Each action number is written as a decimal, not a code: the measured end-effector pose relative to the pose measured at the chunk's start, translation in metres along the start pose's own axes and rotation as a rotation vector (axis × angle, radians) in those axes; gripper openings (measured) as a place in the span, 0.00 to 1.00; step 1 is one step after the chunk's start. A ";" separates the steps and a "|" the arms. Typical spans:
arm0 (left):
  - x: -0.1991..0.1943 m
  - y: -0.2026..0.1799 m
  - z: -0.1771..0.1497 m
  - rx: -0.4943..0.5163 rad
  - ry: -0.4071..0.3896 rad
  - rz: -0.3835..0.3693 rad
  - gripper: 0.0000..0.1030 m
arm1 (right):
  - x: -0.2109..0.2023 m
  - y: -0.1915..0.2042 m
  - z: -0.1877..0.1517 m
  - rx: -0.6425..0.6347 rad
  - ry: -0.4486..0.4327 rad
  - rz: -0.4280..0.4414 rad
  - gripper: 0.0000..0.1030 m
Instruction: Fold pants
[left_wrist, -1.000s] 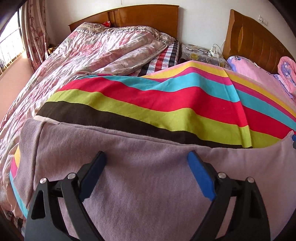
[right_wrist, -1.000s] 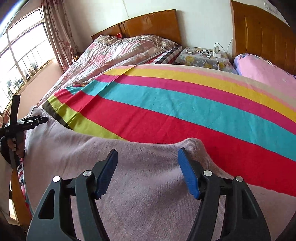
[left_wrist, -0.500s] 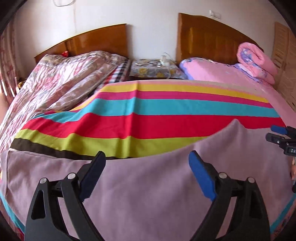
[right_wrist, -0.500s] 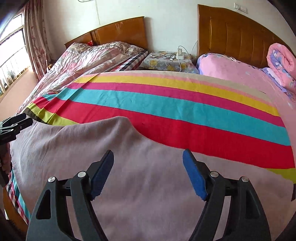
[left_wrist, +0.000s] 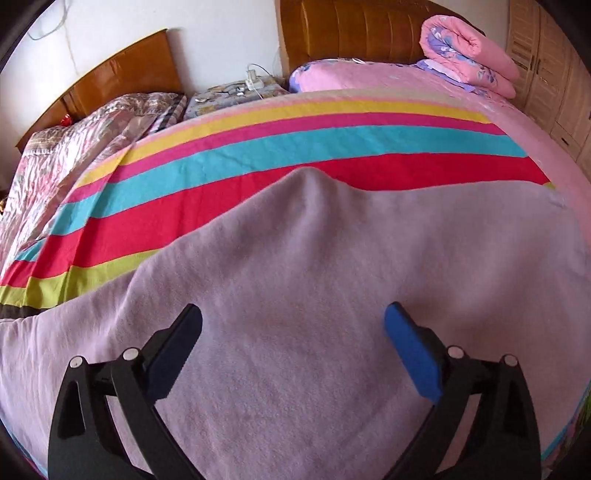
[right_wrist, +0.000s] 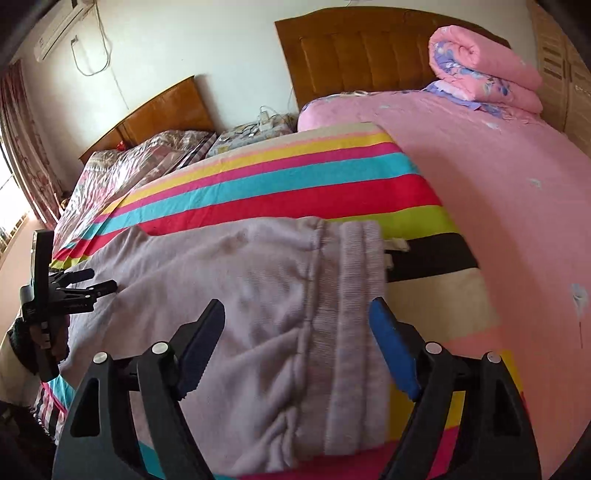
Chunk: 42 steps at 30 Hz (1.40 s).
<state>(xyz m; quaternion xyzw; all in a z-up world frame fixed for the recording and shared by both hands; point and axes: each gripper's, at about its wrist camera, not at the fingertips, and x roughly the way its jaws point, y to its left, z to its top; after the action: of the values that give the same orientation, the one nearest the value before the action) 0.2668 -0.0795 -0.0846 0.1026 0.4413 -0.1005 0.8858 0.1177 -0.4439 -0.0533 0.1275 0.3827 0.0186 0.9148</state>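
In the right wrist view, the left gripper (right_wrist: 94, 282) is showing at the far left edge of the frame, held in a hand (right_wrist: 40, 332), its tips lying at the left end of the pants (right_wrist: 229, 295). From its own camera the left gripper (left_wrist: 293, 332) is hanging low in the frame over the lilac cloth with its jaws standing wide; they have just been opening further, and nothing is sitting between the pads.

The pants are lying spread sideways across the striped blanket (right_wrist: 277, 181), filling the lower middle of both views. A soft peak of fabric is rising toward the red stripe in the upper middle of the left wrist view. The cloth is looking like thick fleecy knit: light, limp and not slippery, so it will likely drape and bunch rather than hold any shape, and a pinch should need to catch both layers.

Moving right, the ribbed waistband (right_wrist: 354, 295) is running down the right-of-centre part of the right wrist view. The right gripper (right_wrist: 297, 332) is hovering over it, its jaws well apart and just having been opening, with the band between them but untouched by the pads. That doubled rib, firmer than the legs, is probably the best place to grip. Farther right, the pink sheet (right_wrist: 498, 184) is stretching to the frame edge.
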 end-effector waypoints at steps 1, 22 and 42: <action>-0.011 -0.004 0.000 -0.002 -0.025 -0.015 0.95 | -0.014 -0.013 -0.006 0.034 -0.023 0.010 0.76; -0.046 -0.175 -0.058 0.331 -0.061 -0.166 0.97 | -0.004 -0.045 -0.073 -0.022 0.053 0.136 0.52; -0.057 -0.177 -0.067 0.377 -0.116 -0.141 0.96 | -0.047 0.007 -0.048 -0.094 -0.133 0.086 0.55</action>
<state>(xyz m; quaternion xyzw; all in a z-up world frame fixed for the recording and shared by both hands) 0.1348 -0.2262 -0.0944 0.2296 0.3691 -0.2488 0.8655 0.0509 -0.4328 -0.0511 0.1014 0.3138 0.0672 0.9417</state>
